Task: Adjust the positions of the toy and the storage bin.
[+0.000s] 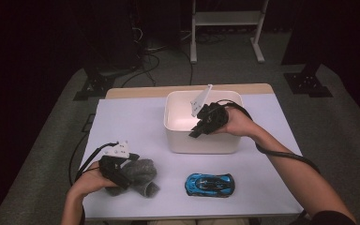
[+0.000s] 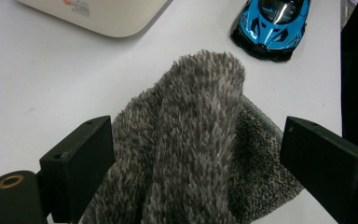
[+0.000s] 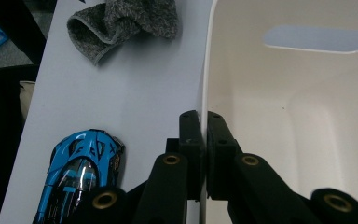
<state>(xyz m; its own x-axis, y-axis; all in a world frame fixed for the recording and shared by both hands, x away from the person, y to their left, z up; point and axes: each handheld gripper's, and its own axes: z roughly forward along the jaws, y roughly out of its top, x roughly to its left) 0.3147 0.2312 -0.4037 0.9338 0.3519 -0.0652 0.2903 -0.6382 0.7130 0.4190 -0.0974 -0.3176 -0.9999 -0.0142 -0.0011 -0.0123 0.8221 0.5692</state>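
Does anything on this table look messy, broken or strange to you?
Nothing looks broken or spilled. The grey fuzzy sock lies crumpled rather than flat, between the open jaws of the left gripper. The blue toy car sits upright. The right gripper is pinching the white bin by its rim.

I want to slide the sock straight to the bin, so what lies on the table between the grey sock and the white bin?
Nothing: in the high view the stretch of white table between the grey sock and the white bin is bare. The blue toy car sits off to the side.
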